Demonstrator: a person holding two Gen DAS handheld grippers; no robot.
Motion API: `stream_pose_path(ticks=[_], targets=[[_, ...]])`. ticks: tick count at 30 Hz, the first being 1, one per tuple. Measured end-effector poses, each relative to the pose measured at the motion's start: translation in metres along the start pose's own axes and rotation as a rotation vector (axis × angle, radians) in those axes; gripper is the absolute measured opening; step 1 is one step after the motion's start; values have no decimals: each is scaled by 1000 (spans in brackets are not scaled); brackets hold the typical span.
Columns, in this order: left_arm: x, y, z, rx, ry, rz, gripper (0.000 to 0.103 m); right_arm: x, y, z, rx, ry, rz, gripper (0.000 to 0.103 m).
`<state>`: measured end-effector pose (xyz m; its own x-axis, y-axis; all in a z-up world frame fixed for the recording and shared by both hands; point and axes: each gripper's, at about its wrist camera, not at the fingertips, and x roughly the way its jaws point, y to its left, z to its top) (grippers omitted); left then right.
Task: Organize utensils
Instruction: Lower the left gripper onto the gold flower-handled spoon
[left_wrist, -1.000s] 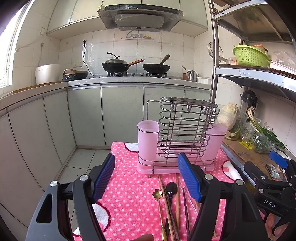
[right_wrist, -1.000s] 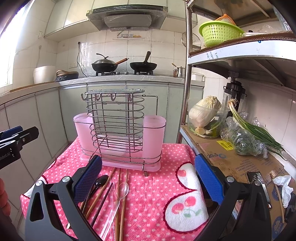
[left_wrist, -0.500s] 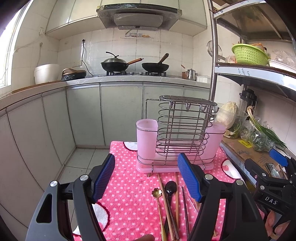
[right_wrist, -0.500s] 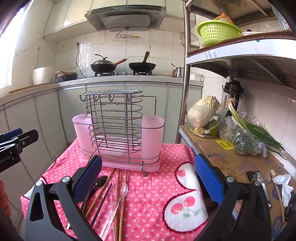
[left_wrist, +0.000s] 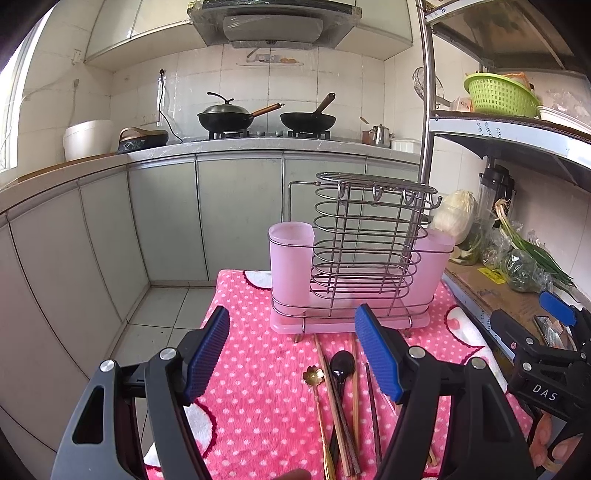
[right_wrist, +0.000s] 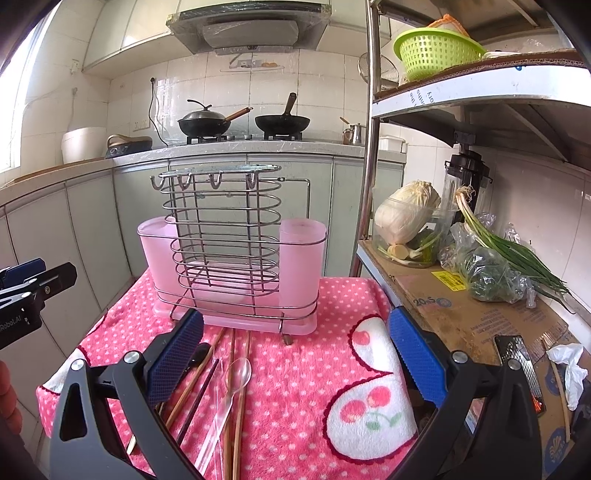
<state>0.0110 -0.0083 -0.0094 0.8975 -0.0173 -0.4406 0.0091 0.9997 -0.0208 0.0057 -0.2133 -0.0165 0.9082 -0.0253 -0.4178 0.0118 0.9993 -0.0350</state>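
A wire utensil rack with two pink cups stands upright on a pink dotted towel; it also shows in the right wrist view. Before it lie several chopsticks, a black spoon, a gold flower-handled spoon and a clear plastic spoon. My left gripper is open and empty above the towel, left of the utensils. My right gripper is open and empty above the towel, right of the utensils.
A metal shelf post stands right of the rack. A cardboard-covered shelf holds cabbage, scallions and a blender. A green basket sits above. Kitchen counter with two woks is behind; floor drops off left of the towel.
Both views have shifted only slightly; the rack sits a little higher in the left wrist view. Both grippers stay open and the utensils have not moved.
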Motion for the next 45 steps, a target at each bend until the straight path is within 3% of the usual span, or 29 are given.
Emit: stream_pose_path(ticks=[11,17,22,24,27,36,40,45], targets=[[39,31,-5,-89,165,-42,70,36,-22,-1,105,181,110,101],[70,36,-17,-114,319,-131,69,72,-38,-14,240,378,241,80],[102,36,-25,-162,466,-198,50,92,-42,-29,312,477,308,63],[114,34,-29,-171,516,-217,35,99,-41,-35,332,509,335,58],[134,29,-34,-172,589,-237,24,104,-41,-38,352,532,363,57],[190,22,-54,-185,754,-235,27,121,-42,-46,355,572,392,57],[197,15,-67,-185,810,-249,27,128,-41,-52,344,592,390,57],[193,9,-72,-172,841,-250,17,132,-39,-53,345,601,401,57]])
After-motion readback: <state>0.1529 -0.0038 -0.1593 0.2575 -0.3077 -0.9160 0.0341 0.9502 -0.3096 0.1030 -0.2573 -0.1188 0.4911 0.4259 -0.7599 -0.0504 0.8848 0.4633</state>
